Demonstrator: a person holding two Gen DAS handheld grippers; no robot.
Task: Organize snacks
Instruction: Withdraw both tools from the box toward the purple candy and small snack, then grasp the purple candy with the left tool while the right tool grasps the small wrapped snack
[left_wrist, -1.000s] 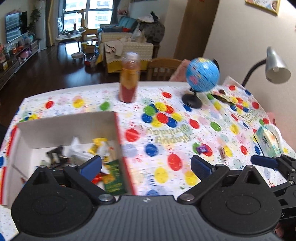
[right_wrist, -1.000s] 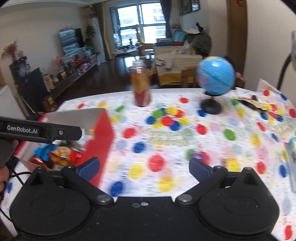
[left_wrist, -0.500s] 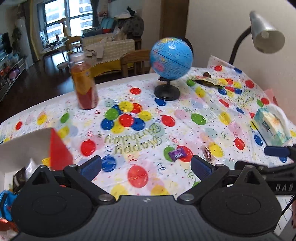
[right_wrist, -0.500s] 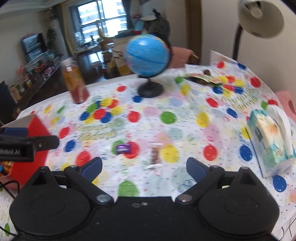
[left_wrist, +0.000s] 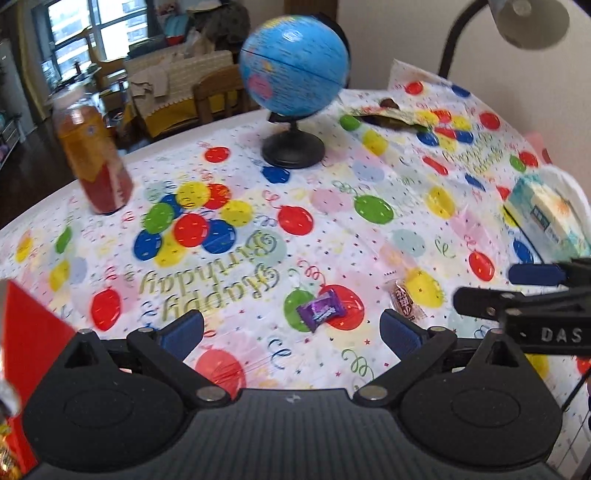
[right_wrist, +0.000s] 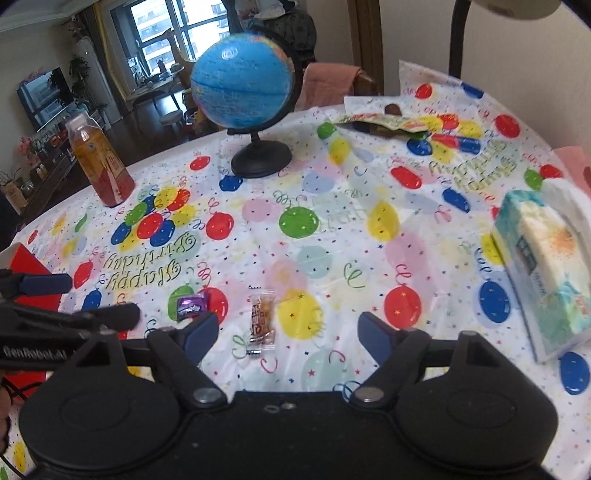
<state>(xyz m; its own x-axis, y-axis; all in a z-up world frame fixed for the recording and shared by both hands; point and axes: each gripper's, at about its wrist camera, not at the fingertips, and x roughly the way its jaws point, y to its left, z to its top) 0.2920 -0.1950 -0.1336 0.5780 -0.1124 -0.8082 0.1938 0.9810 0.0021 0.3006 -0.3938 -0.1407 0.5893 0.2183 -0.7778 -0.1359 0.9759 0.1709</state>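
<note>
With two sweets lying loose in front of the globe (right_wrist: 242, 79), centre your right gripper (right_wrist: 286, 334) over the clear-wrapped candy (right_wrist: 261, 317) before squeezing; its jaws have just been narrowing, nothing between them yet. Your left gripper (left_wrist: 291, 332), spread empty, tilts down over the purple candy (left_wrist: 320, 309).

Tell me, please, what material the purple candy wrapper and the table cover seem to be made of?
The purple candy wrapper looks like glossy plastic or foil film: it shines and its ends are crimped. The table cover seems to be thin printed plastic sheet, since it shows creases and a soft sheen; coated paper is also possible.
</note>
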